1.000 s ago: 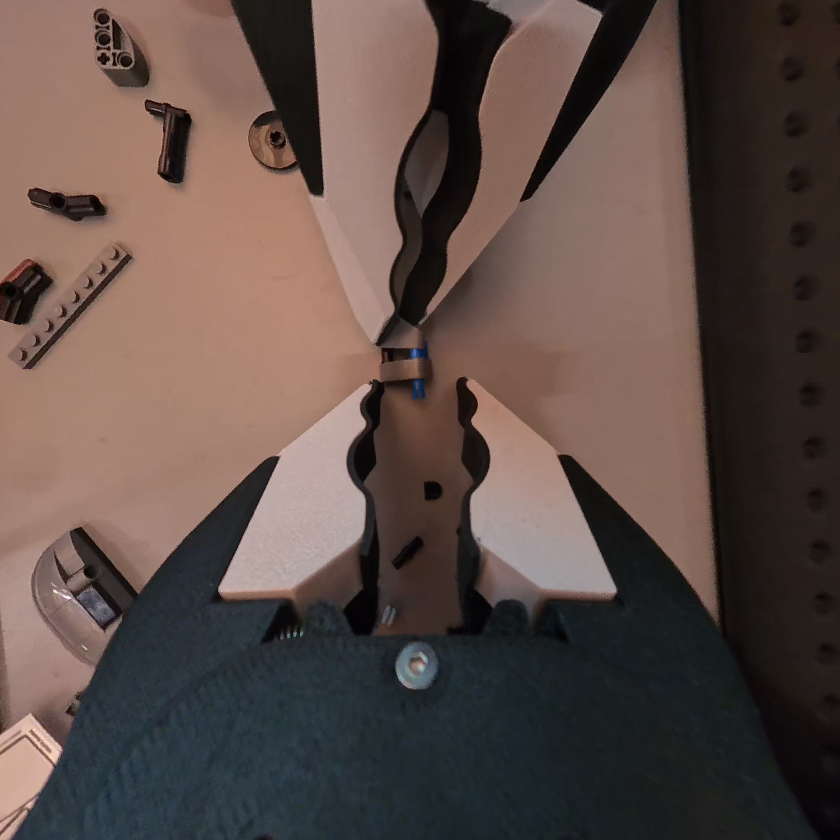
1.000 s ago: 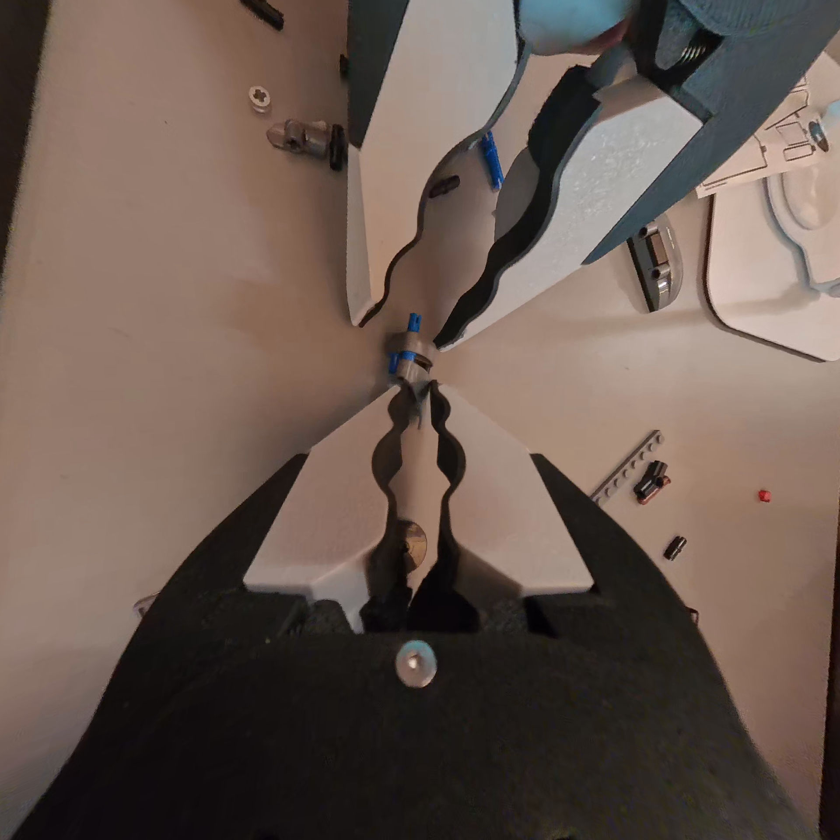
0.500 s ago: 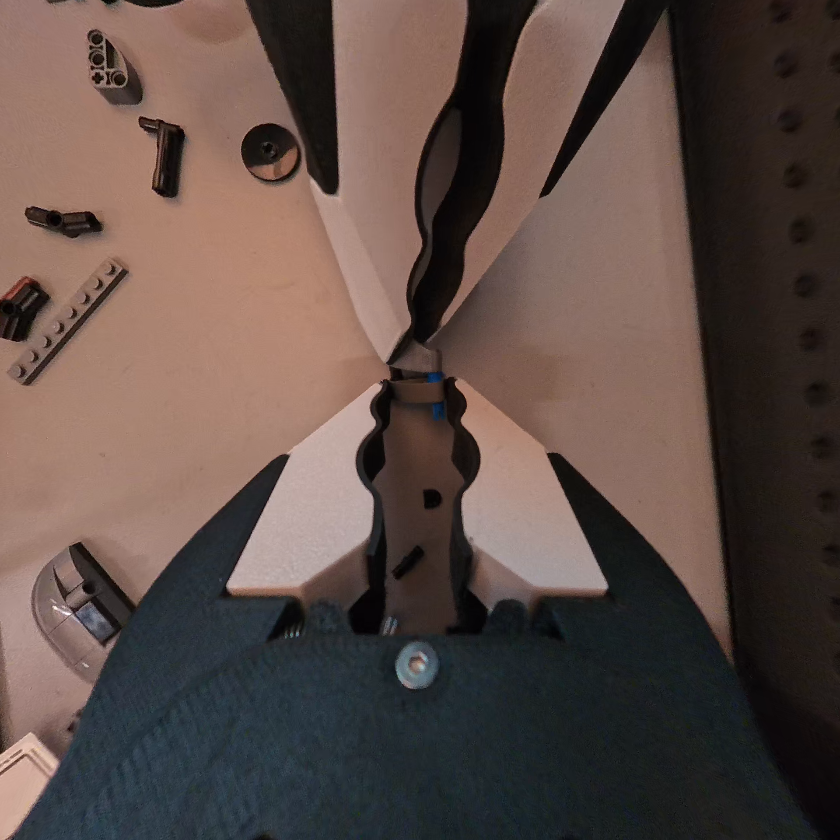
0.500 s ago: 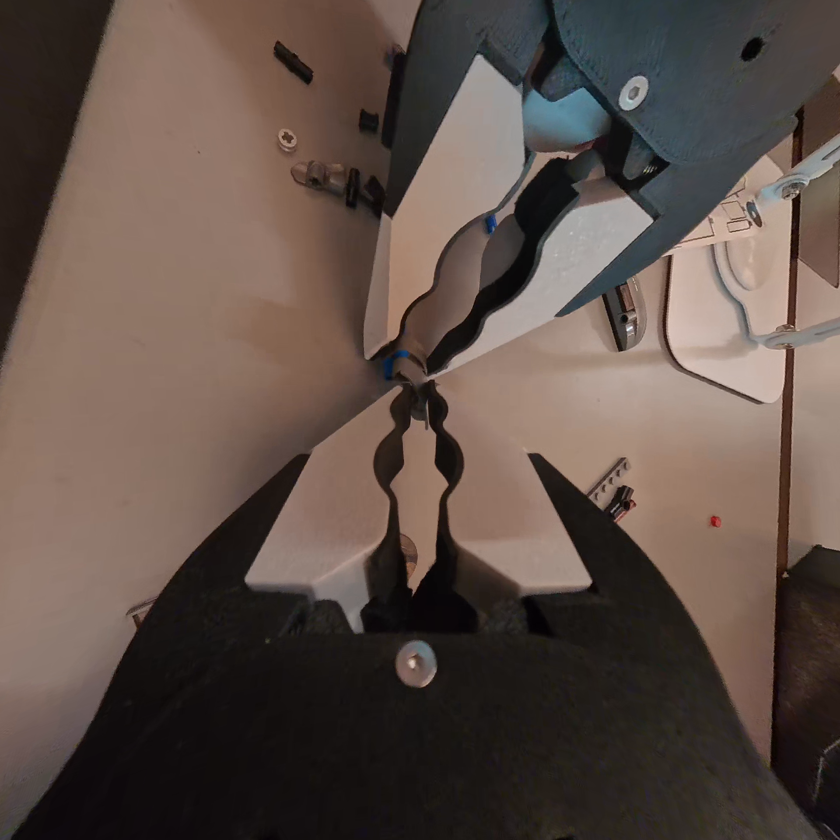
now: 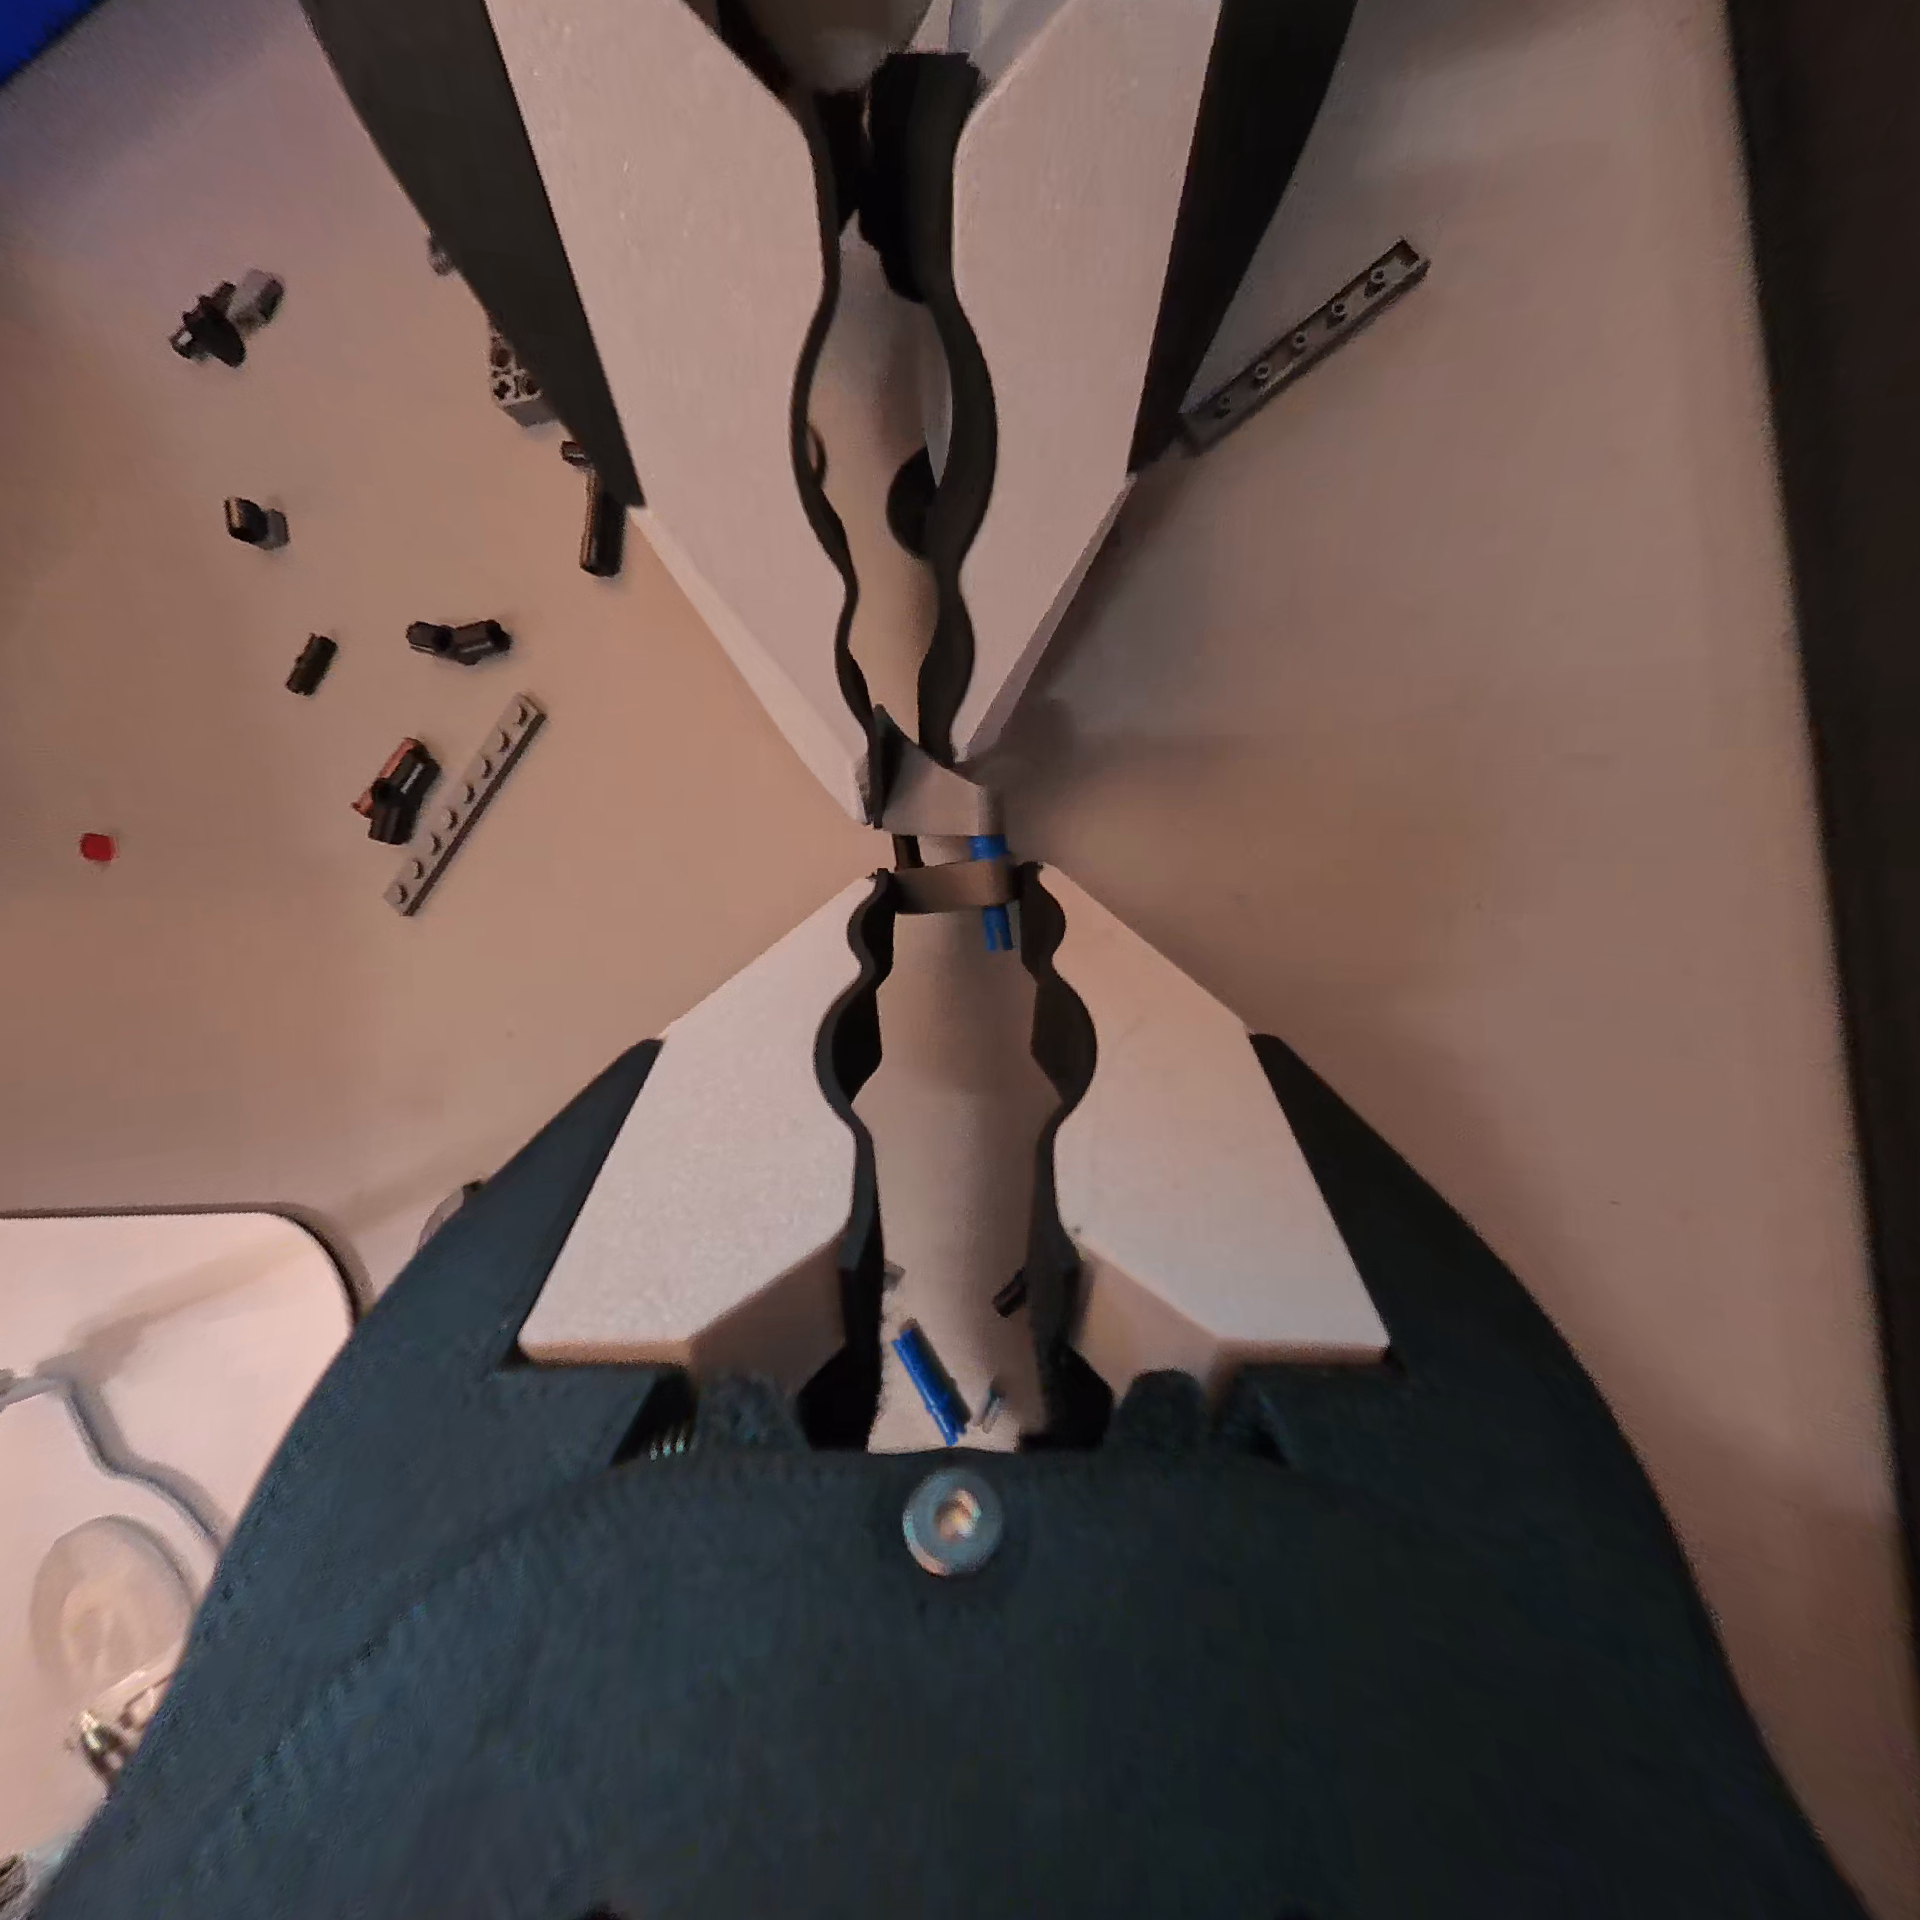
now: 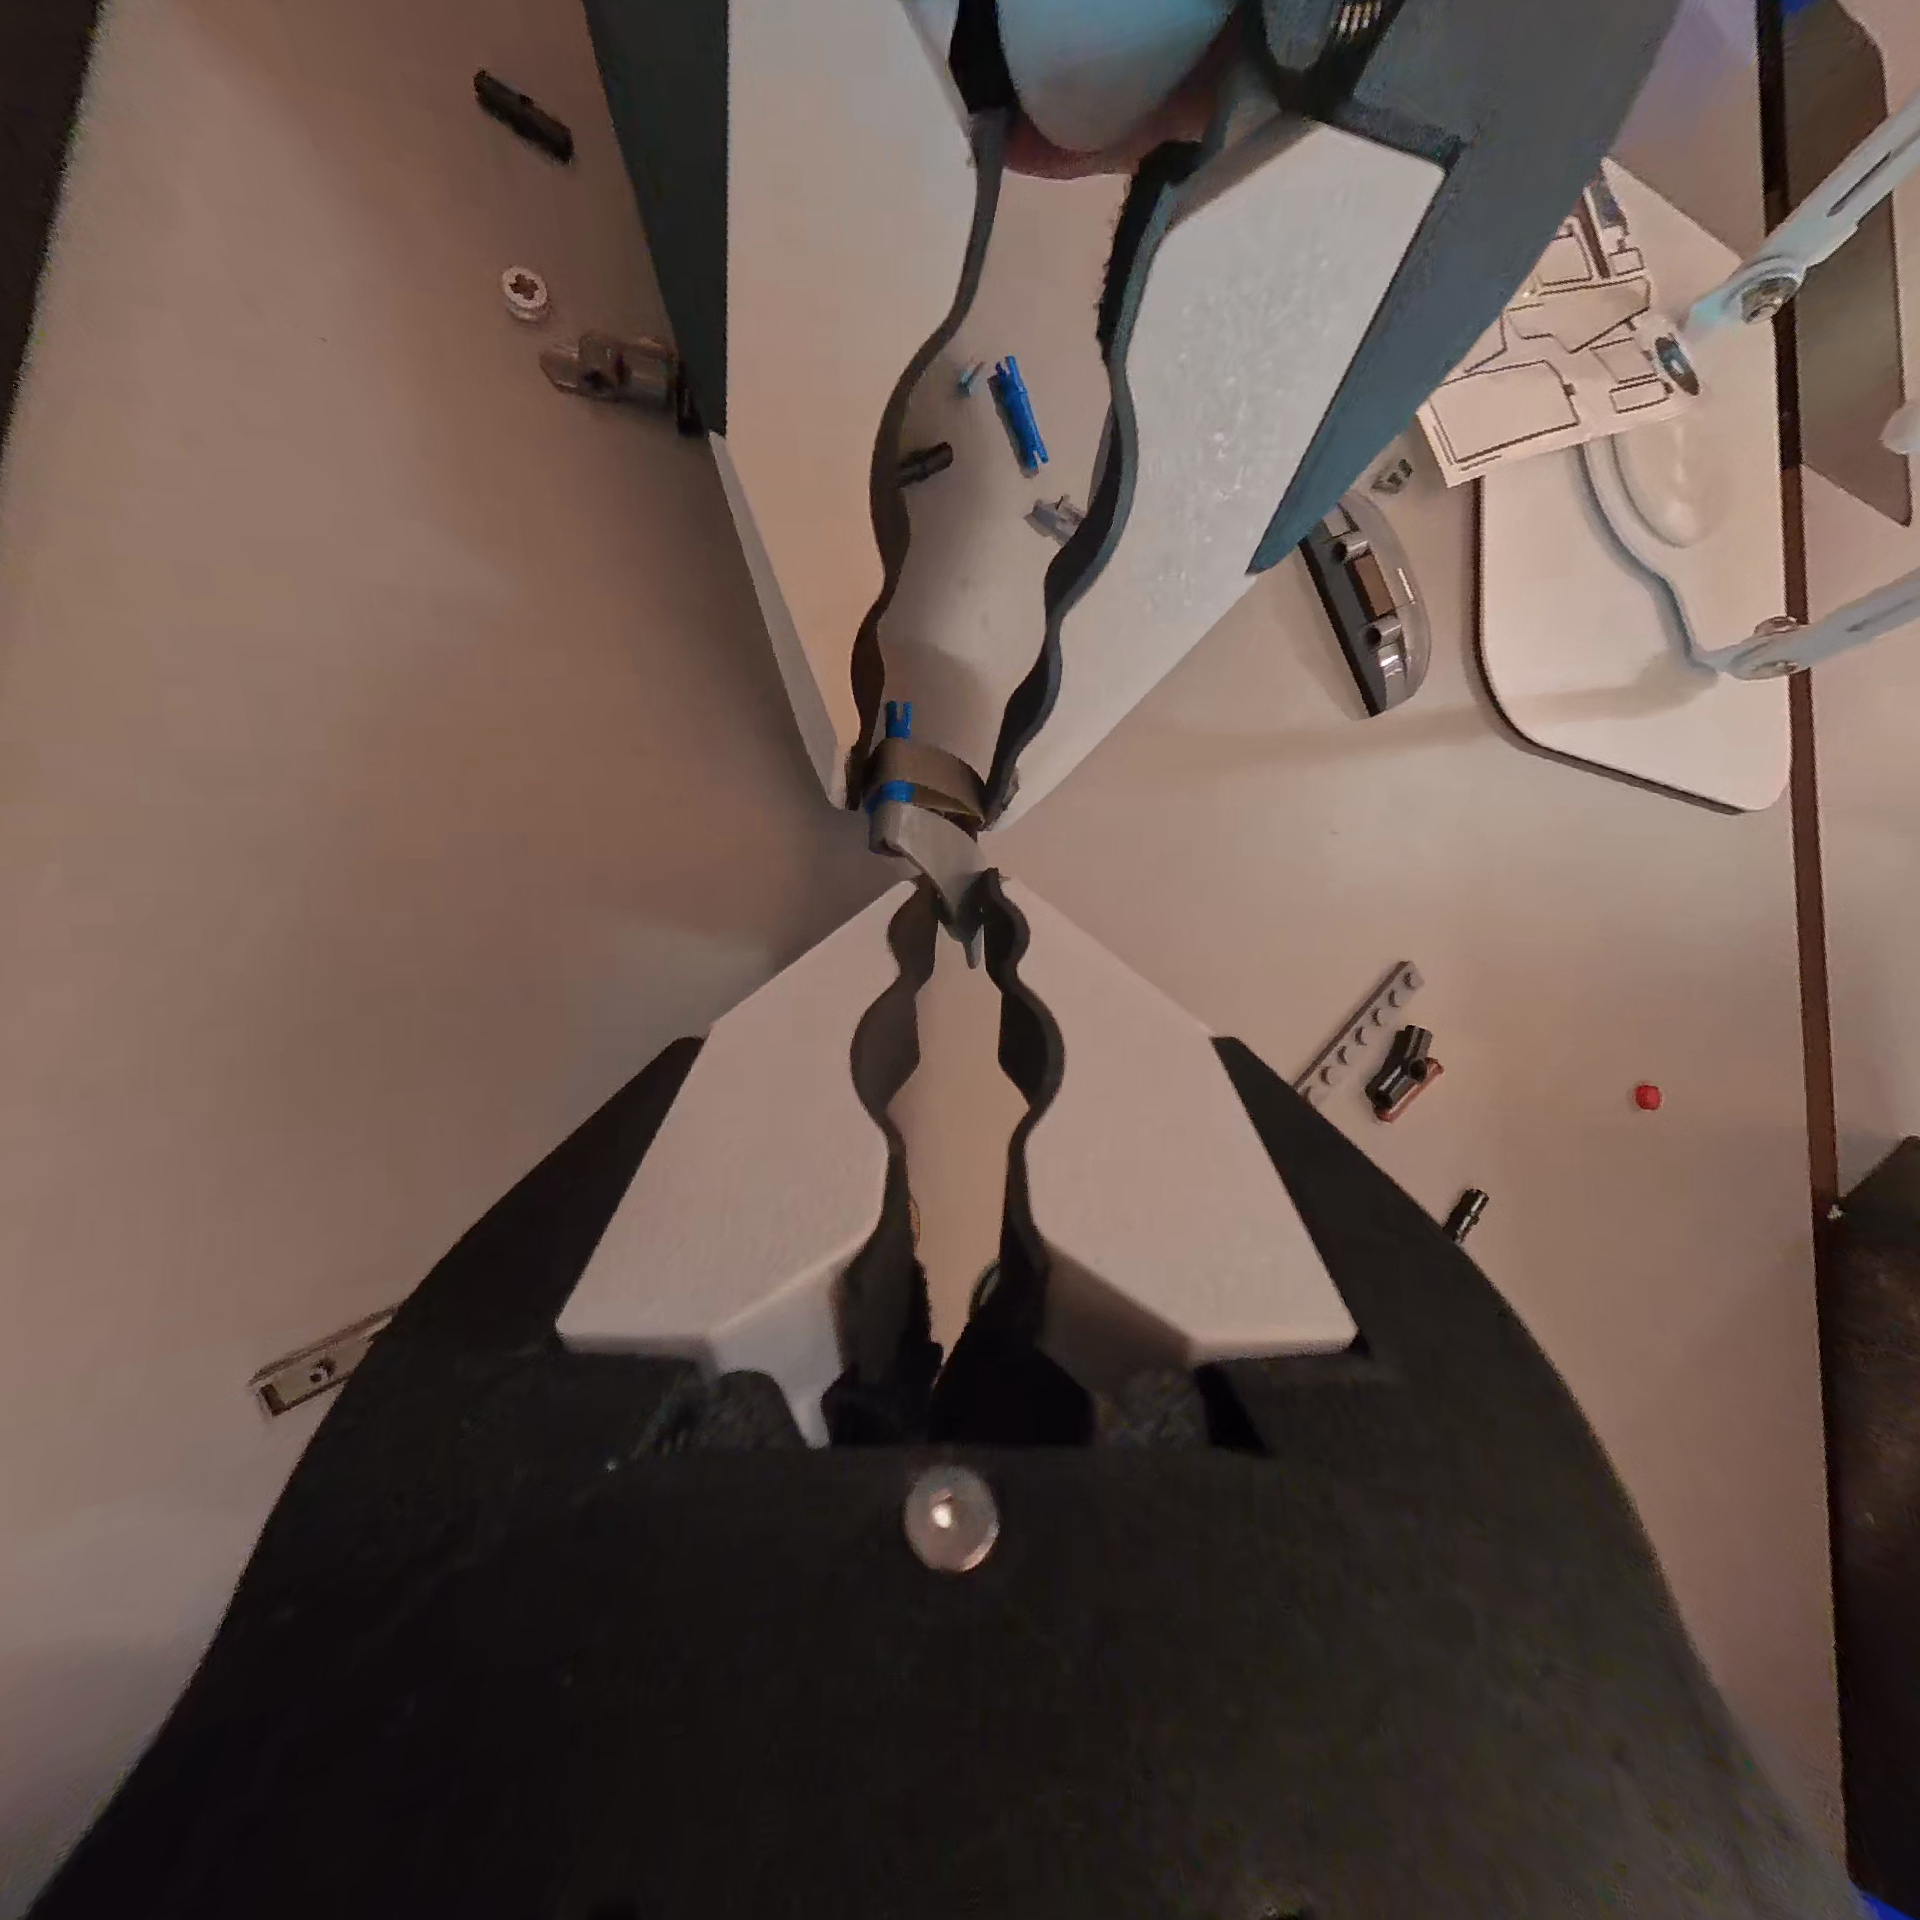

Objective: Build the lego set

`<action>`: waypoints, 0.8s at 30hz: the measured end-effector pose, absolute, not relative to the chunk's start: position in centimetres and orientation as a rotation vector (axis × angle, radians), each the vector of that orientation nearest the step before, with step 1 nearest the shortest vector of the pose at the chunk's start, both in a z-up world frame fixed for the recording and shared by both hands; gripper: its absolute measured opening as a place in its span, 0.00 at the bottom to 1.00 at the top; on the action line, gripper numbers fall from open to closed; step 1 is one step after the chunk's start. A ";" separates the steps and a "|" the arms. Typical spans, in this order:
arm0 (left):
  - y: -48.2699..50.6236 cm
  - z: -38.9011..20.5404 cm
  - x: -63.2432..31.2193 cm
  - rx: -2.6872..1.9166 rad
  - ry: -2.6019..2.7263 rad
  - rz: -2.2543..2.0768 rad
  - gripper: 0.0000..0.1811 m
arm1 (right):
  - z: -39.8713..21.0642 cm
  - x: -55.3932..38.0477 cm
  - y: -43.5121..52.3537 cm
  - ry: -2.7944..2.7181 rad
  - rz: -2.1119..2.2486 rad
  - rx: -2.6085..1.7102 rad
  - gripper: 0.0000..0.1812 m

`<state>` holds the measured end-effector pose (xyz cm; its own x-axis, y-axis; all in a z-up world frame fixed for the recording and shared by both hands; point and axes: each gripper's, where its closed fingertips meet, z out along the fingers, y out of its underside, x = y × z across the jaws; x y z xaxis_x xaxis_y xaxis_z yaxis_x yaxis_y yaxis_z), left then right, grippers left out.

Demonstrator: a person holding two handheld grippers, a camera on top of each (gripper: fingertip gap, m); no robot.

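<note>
A small grey lego assembly with a blue pin (image 5: 951, 847) hangs above the beige table between both grippers, which meet tip to tip. In the left wrist view my left gripper (image 5: 954, 883) is shut on the lower grey piece (image 5: 951, 891); the blue pin sticks out at its right end. My right gripper (image 5: 920, 764) comes in from the top and pinches the upper grey piece. In the right wrist view my right gripper (image 6: 956, 904) is shut on a grey piece (image 6: 956, 862). The left gripper (image 6: 920, 784) opposite grips the part with the blue pin (image 6: 891, 795).
Loose parts lie on the table: a grey studded plate (image 5: 468, 805), black connectors (image 5: 457, 636), a red stud (image 5: 97, 847), a long grey beam (image 5: 1304, 348), a spare blue pin (image 6: 1018, 407), a curved grey piece (image 6: 1366, 613). A white stand base (image 6: 1621, 665) and an instruction sheet (image 6: 1538, 374) are at the right. The tips of both grippers are at nearly the same place. From the right gripper's tips to the grey studded plate (image 5: 468, 805) is close to 11 cm. Seen from the right wrist view (image 6: 1344, 1041) as well.
My left gripper has moved up to the assembly and closed on its lower grey piece. The right gripper has swung to face it straight on. Both views have shifted over the table.
</note>
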<state>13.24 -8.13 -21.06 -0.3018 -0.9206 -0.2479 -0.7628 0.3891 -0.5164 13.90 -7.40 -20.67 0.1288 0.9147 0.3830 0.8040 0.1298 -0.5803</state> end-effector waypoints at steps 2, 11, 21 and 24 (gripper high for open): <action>-8.1 -20.8 13.3 -1.427 2.136 -0.416 0.12 | -20.5 13.9 -7.3 -1.672 0.195 -1.677 0.03; -8.1 -19.7 13.5 -1.386 2.094 -0.457 0.11 | -19.6 13.9 -7.2 -1.620 0.258 -1.656 0.03; -7.6 -19.8 13.7 -1.314 2.089 -0.306 0.11 | -20.1 14.3 -6.9 -1.609 0.262 -1.713 0.05; -7.2 -19.6 13.8 -1.296 2.071 -0.274 0.11 | -20.1 14.5 -6.6 -1.614 0.213 -1.702 0.03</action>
